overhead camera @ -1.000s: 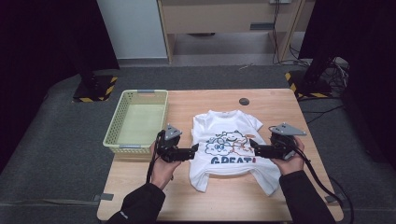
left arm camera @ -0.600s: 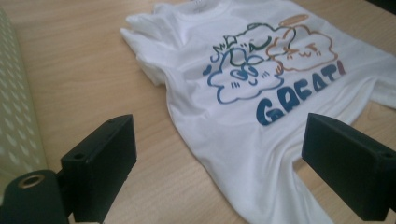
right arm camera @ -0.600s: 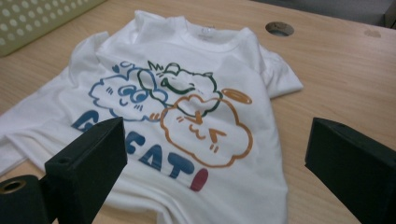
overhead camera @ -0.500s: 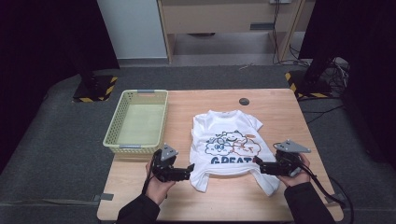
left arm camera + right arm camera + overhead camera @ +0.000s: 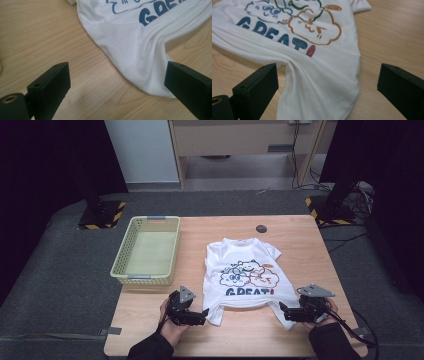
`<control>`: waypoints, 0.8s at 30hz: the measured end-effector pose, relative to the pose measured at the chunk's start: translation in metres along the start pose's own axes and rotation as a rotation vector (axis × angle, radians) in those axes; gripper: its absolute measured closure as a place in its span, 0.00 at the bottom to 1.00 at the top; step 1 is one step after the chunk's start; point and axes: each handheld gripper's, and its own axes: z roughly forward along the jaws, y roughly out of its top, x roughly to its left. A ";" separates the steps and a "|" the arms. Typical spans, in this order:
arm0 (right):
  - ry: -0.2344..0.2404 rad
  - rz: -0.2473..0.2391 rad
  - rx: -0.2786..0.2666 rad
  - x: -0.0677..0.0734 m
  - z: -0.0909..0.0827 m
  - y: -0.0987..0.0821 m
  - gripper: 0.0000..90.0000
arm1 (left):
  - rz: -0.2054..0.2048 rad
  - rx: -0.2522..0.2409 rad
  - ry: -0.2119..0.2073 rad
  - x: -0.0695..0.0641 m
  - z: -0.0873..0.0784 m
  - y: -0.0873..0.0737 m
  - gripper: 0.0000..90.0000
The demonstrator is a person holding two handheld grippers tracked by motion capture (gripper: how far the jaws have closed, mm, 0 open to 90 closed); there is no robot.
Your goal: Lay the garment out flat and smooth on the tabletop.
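Note:
A white T-shirt (image 5: 244, 275) with a cartoon cloud print and the blue word "GREAT!" lies flat on the wooden table (image 5: 300, 245), hem toward me. My left gripper (image 5: 202, 313) is low at the hem's left corner. Its jaws have just been opening and stand wide. In the left gripper view (image 5: 117, 72) the shirt corner (image 5: 140, 57) lies between them beside the right jaw, unpressed. My right gripper (image 5: 283, 309) sits at the hem's right corner, open. In the right gripper view (image 5: 328, 75) the shirt (image 5: 317, 75) lies between its jaws.
A pale green plastic basket (image 5: 142, 277) stands empty on the table's left part. A small black round disc (image 5: 261, 228) lies near the far edge. The table's near edge runs just below both hands. Dark floor surrounds the table.
Both grippers have moved toward me and down, from the shirt's sides to its two hem corners. The shirt has not shifted.

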 end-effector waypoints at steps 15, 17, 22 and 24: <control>-0.052 -0.006 0.137 -0.004 0.016 -0.012 0.03 | 0.036 0.085 -0.002 0.001 0.020 -0.008 0.06; -0.061 0.002 0.149 -0.007 0.018 -0.013 0.03 | 0.044 0.085 0.003 0.000 0.021 -0.007 0.06; -0.068 0.002 0.183 -0.010 0.023 -0.015 0.03 | 0.047 0.090 0.002 -0.001 0.024 -0.007 0.05; -0.063 -0.005 0.196 -0.009 0.025 -0.016 0.03 | 0.050 0.090 0.006 -0.001 0.024 -0.008 0.05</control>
